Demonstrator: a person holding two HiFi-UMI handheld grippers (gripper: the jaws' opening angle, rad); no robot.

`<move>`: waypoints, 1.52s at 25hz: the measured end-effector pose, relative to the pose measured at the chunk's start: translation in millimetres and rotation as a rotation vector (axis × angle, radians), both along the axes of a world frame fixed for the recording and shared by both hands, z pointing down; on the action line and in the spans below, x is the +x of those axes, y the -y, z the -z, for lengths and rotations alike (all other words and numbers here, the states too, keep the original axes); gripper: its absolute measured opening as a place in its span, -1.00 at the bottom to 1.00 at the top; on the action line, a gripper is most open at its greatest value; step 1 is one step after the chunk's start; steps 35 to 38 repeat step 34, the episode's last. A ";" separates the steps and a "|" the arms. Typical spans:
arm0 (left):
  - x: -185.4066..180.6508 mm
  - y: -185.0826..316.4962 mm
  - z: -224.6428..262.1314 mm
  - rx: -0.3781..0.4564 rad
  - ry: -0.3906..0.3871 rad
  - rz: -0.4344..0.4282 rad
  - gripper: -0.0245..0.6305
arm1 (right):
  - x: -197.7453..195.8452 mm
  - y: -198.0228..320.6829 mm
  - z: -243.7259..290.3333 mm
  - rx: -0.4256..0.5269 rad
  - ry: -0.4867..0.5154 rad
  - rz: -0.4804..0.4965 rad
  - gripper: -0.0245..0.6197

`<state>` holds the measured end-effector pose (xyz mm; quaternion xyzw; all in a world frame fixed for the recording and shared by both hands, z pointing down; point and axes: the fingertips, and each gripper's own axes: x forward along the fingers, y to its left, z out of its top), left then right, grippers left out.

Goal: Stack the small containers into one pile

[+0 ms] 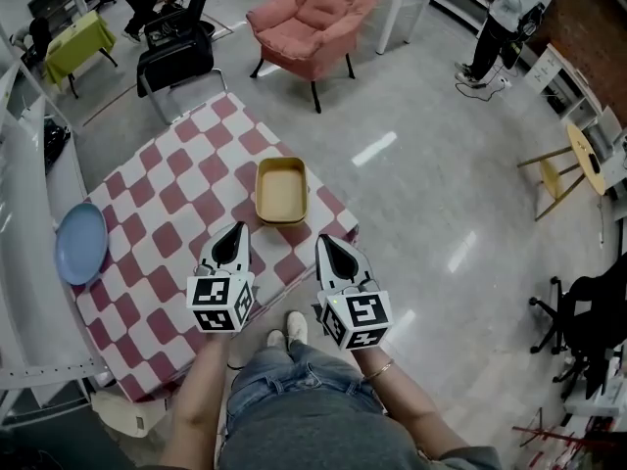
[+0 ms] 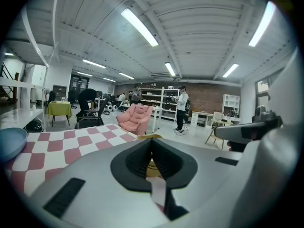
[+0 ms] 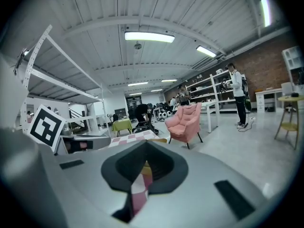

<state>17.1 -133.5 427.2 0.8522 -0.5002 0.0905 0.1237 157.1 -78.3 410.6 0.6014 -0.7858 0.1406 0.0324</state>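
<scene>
The yellow container (image 1: 281, 191) sits open side up on the checked tabletop (image 1: 157, 204), near its far edge; whether others are nested inside it I cannot tell. Both claws hover side by side over the near edge, pointing toward the container and apart from it. The left claw (image 1: 233, 229) has its jaws pressed together, gripping nothing. The right claw (image 1: 329, 241) is likewise closed and empty. A blue plate (image 1: 81, 243) lies at the tabletop's left edge, well apart from the container. A pink chair (image 1: 312, 18) stands on the floor beyond
</scene>
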 end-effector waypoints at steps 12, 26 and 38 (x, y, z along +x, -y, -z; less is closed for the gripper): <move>-28.1 -33.9 23.8 0.053 -0.026 -0.022 -0.87 | -8.4 -35.1 19.2 0.067 -0.068 -0.074 -0.90; -37.9 -61.4 39.5 0.085 -0.056 -0.044 -0.87 | -13.8 -59.4 42.9 0.132 -0.054 -0.105 -0.90; -51.0 -75.8 44.5 0.093 -0.051 -0.058 -0.87 | -21.8 -76.9 52.8 0.154 -0.048 -0.117 -0.90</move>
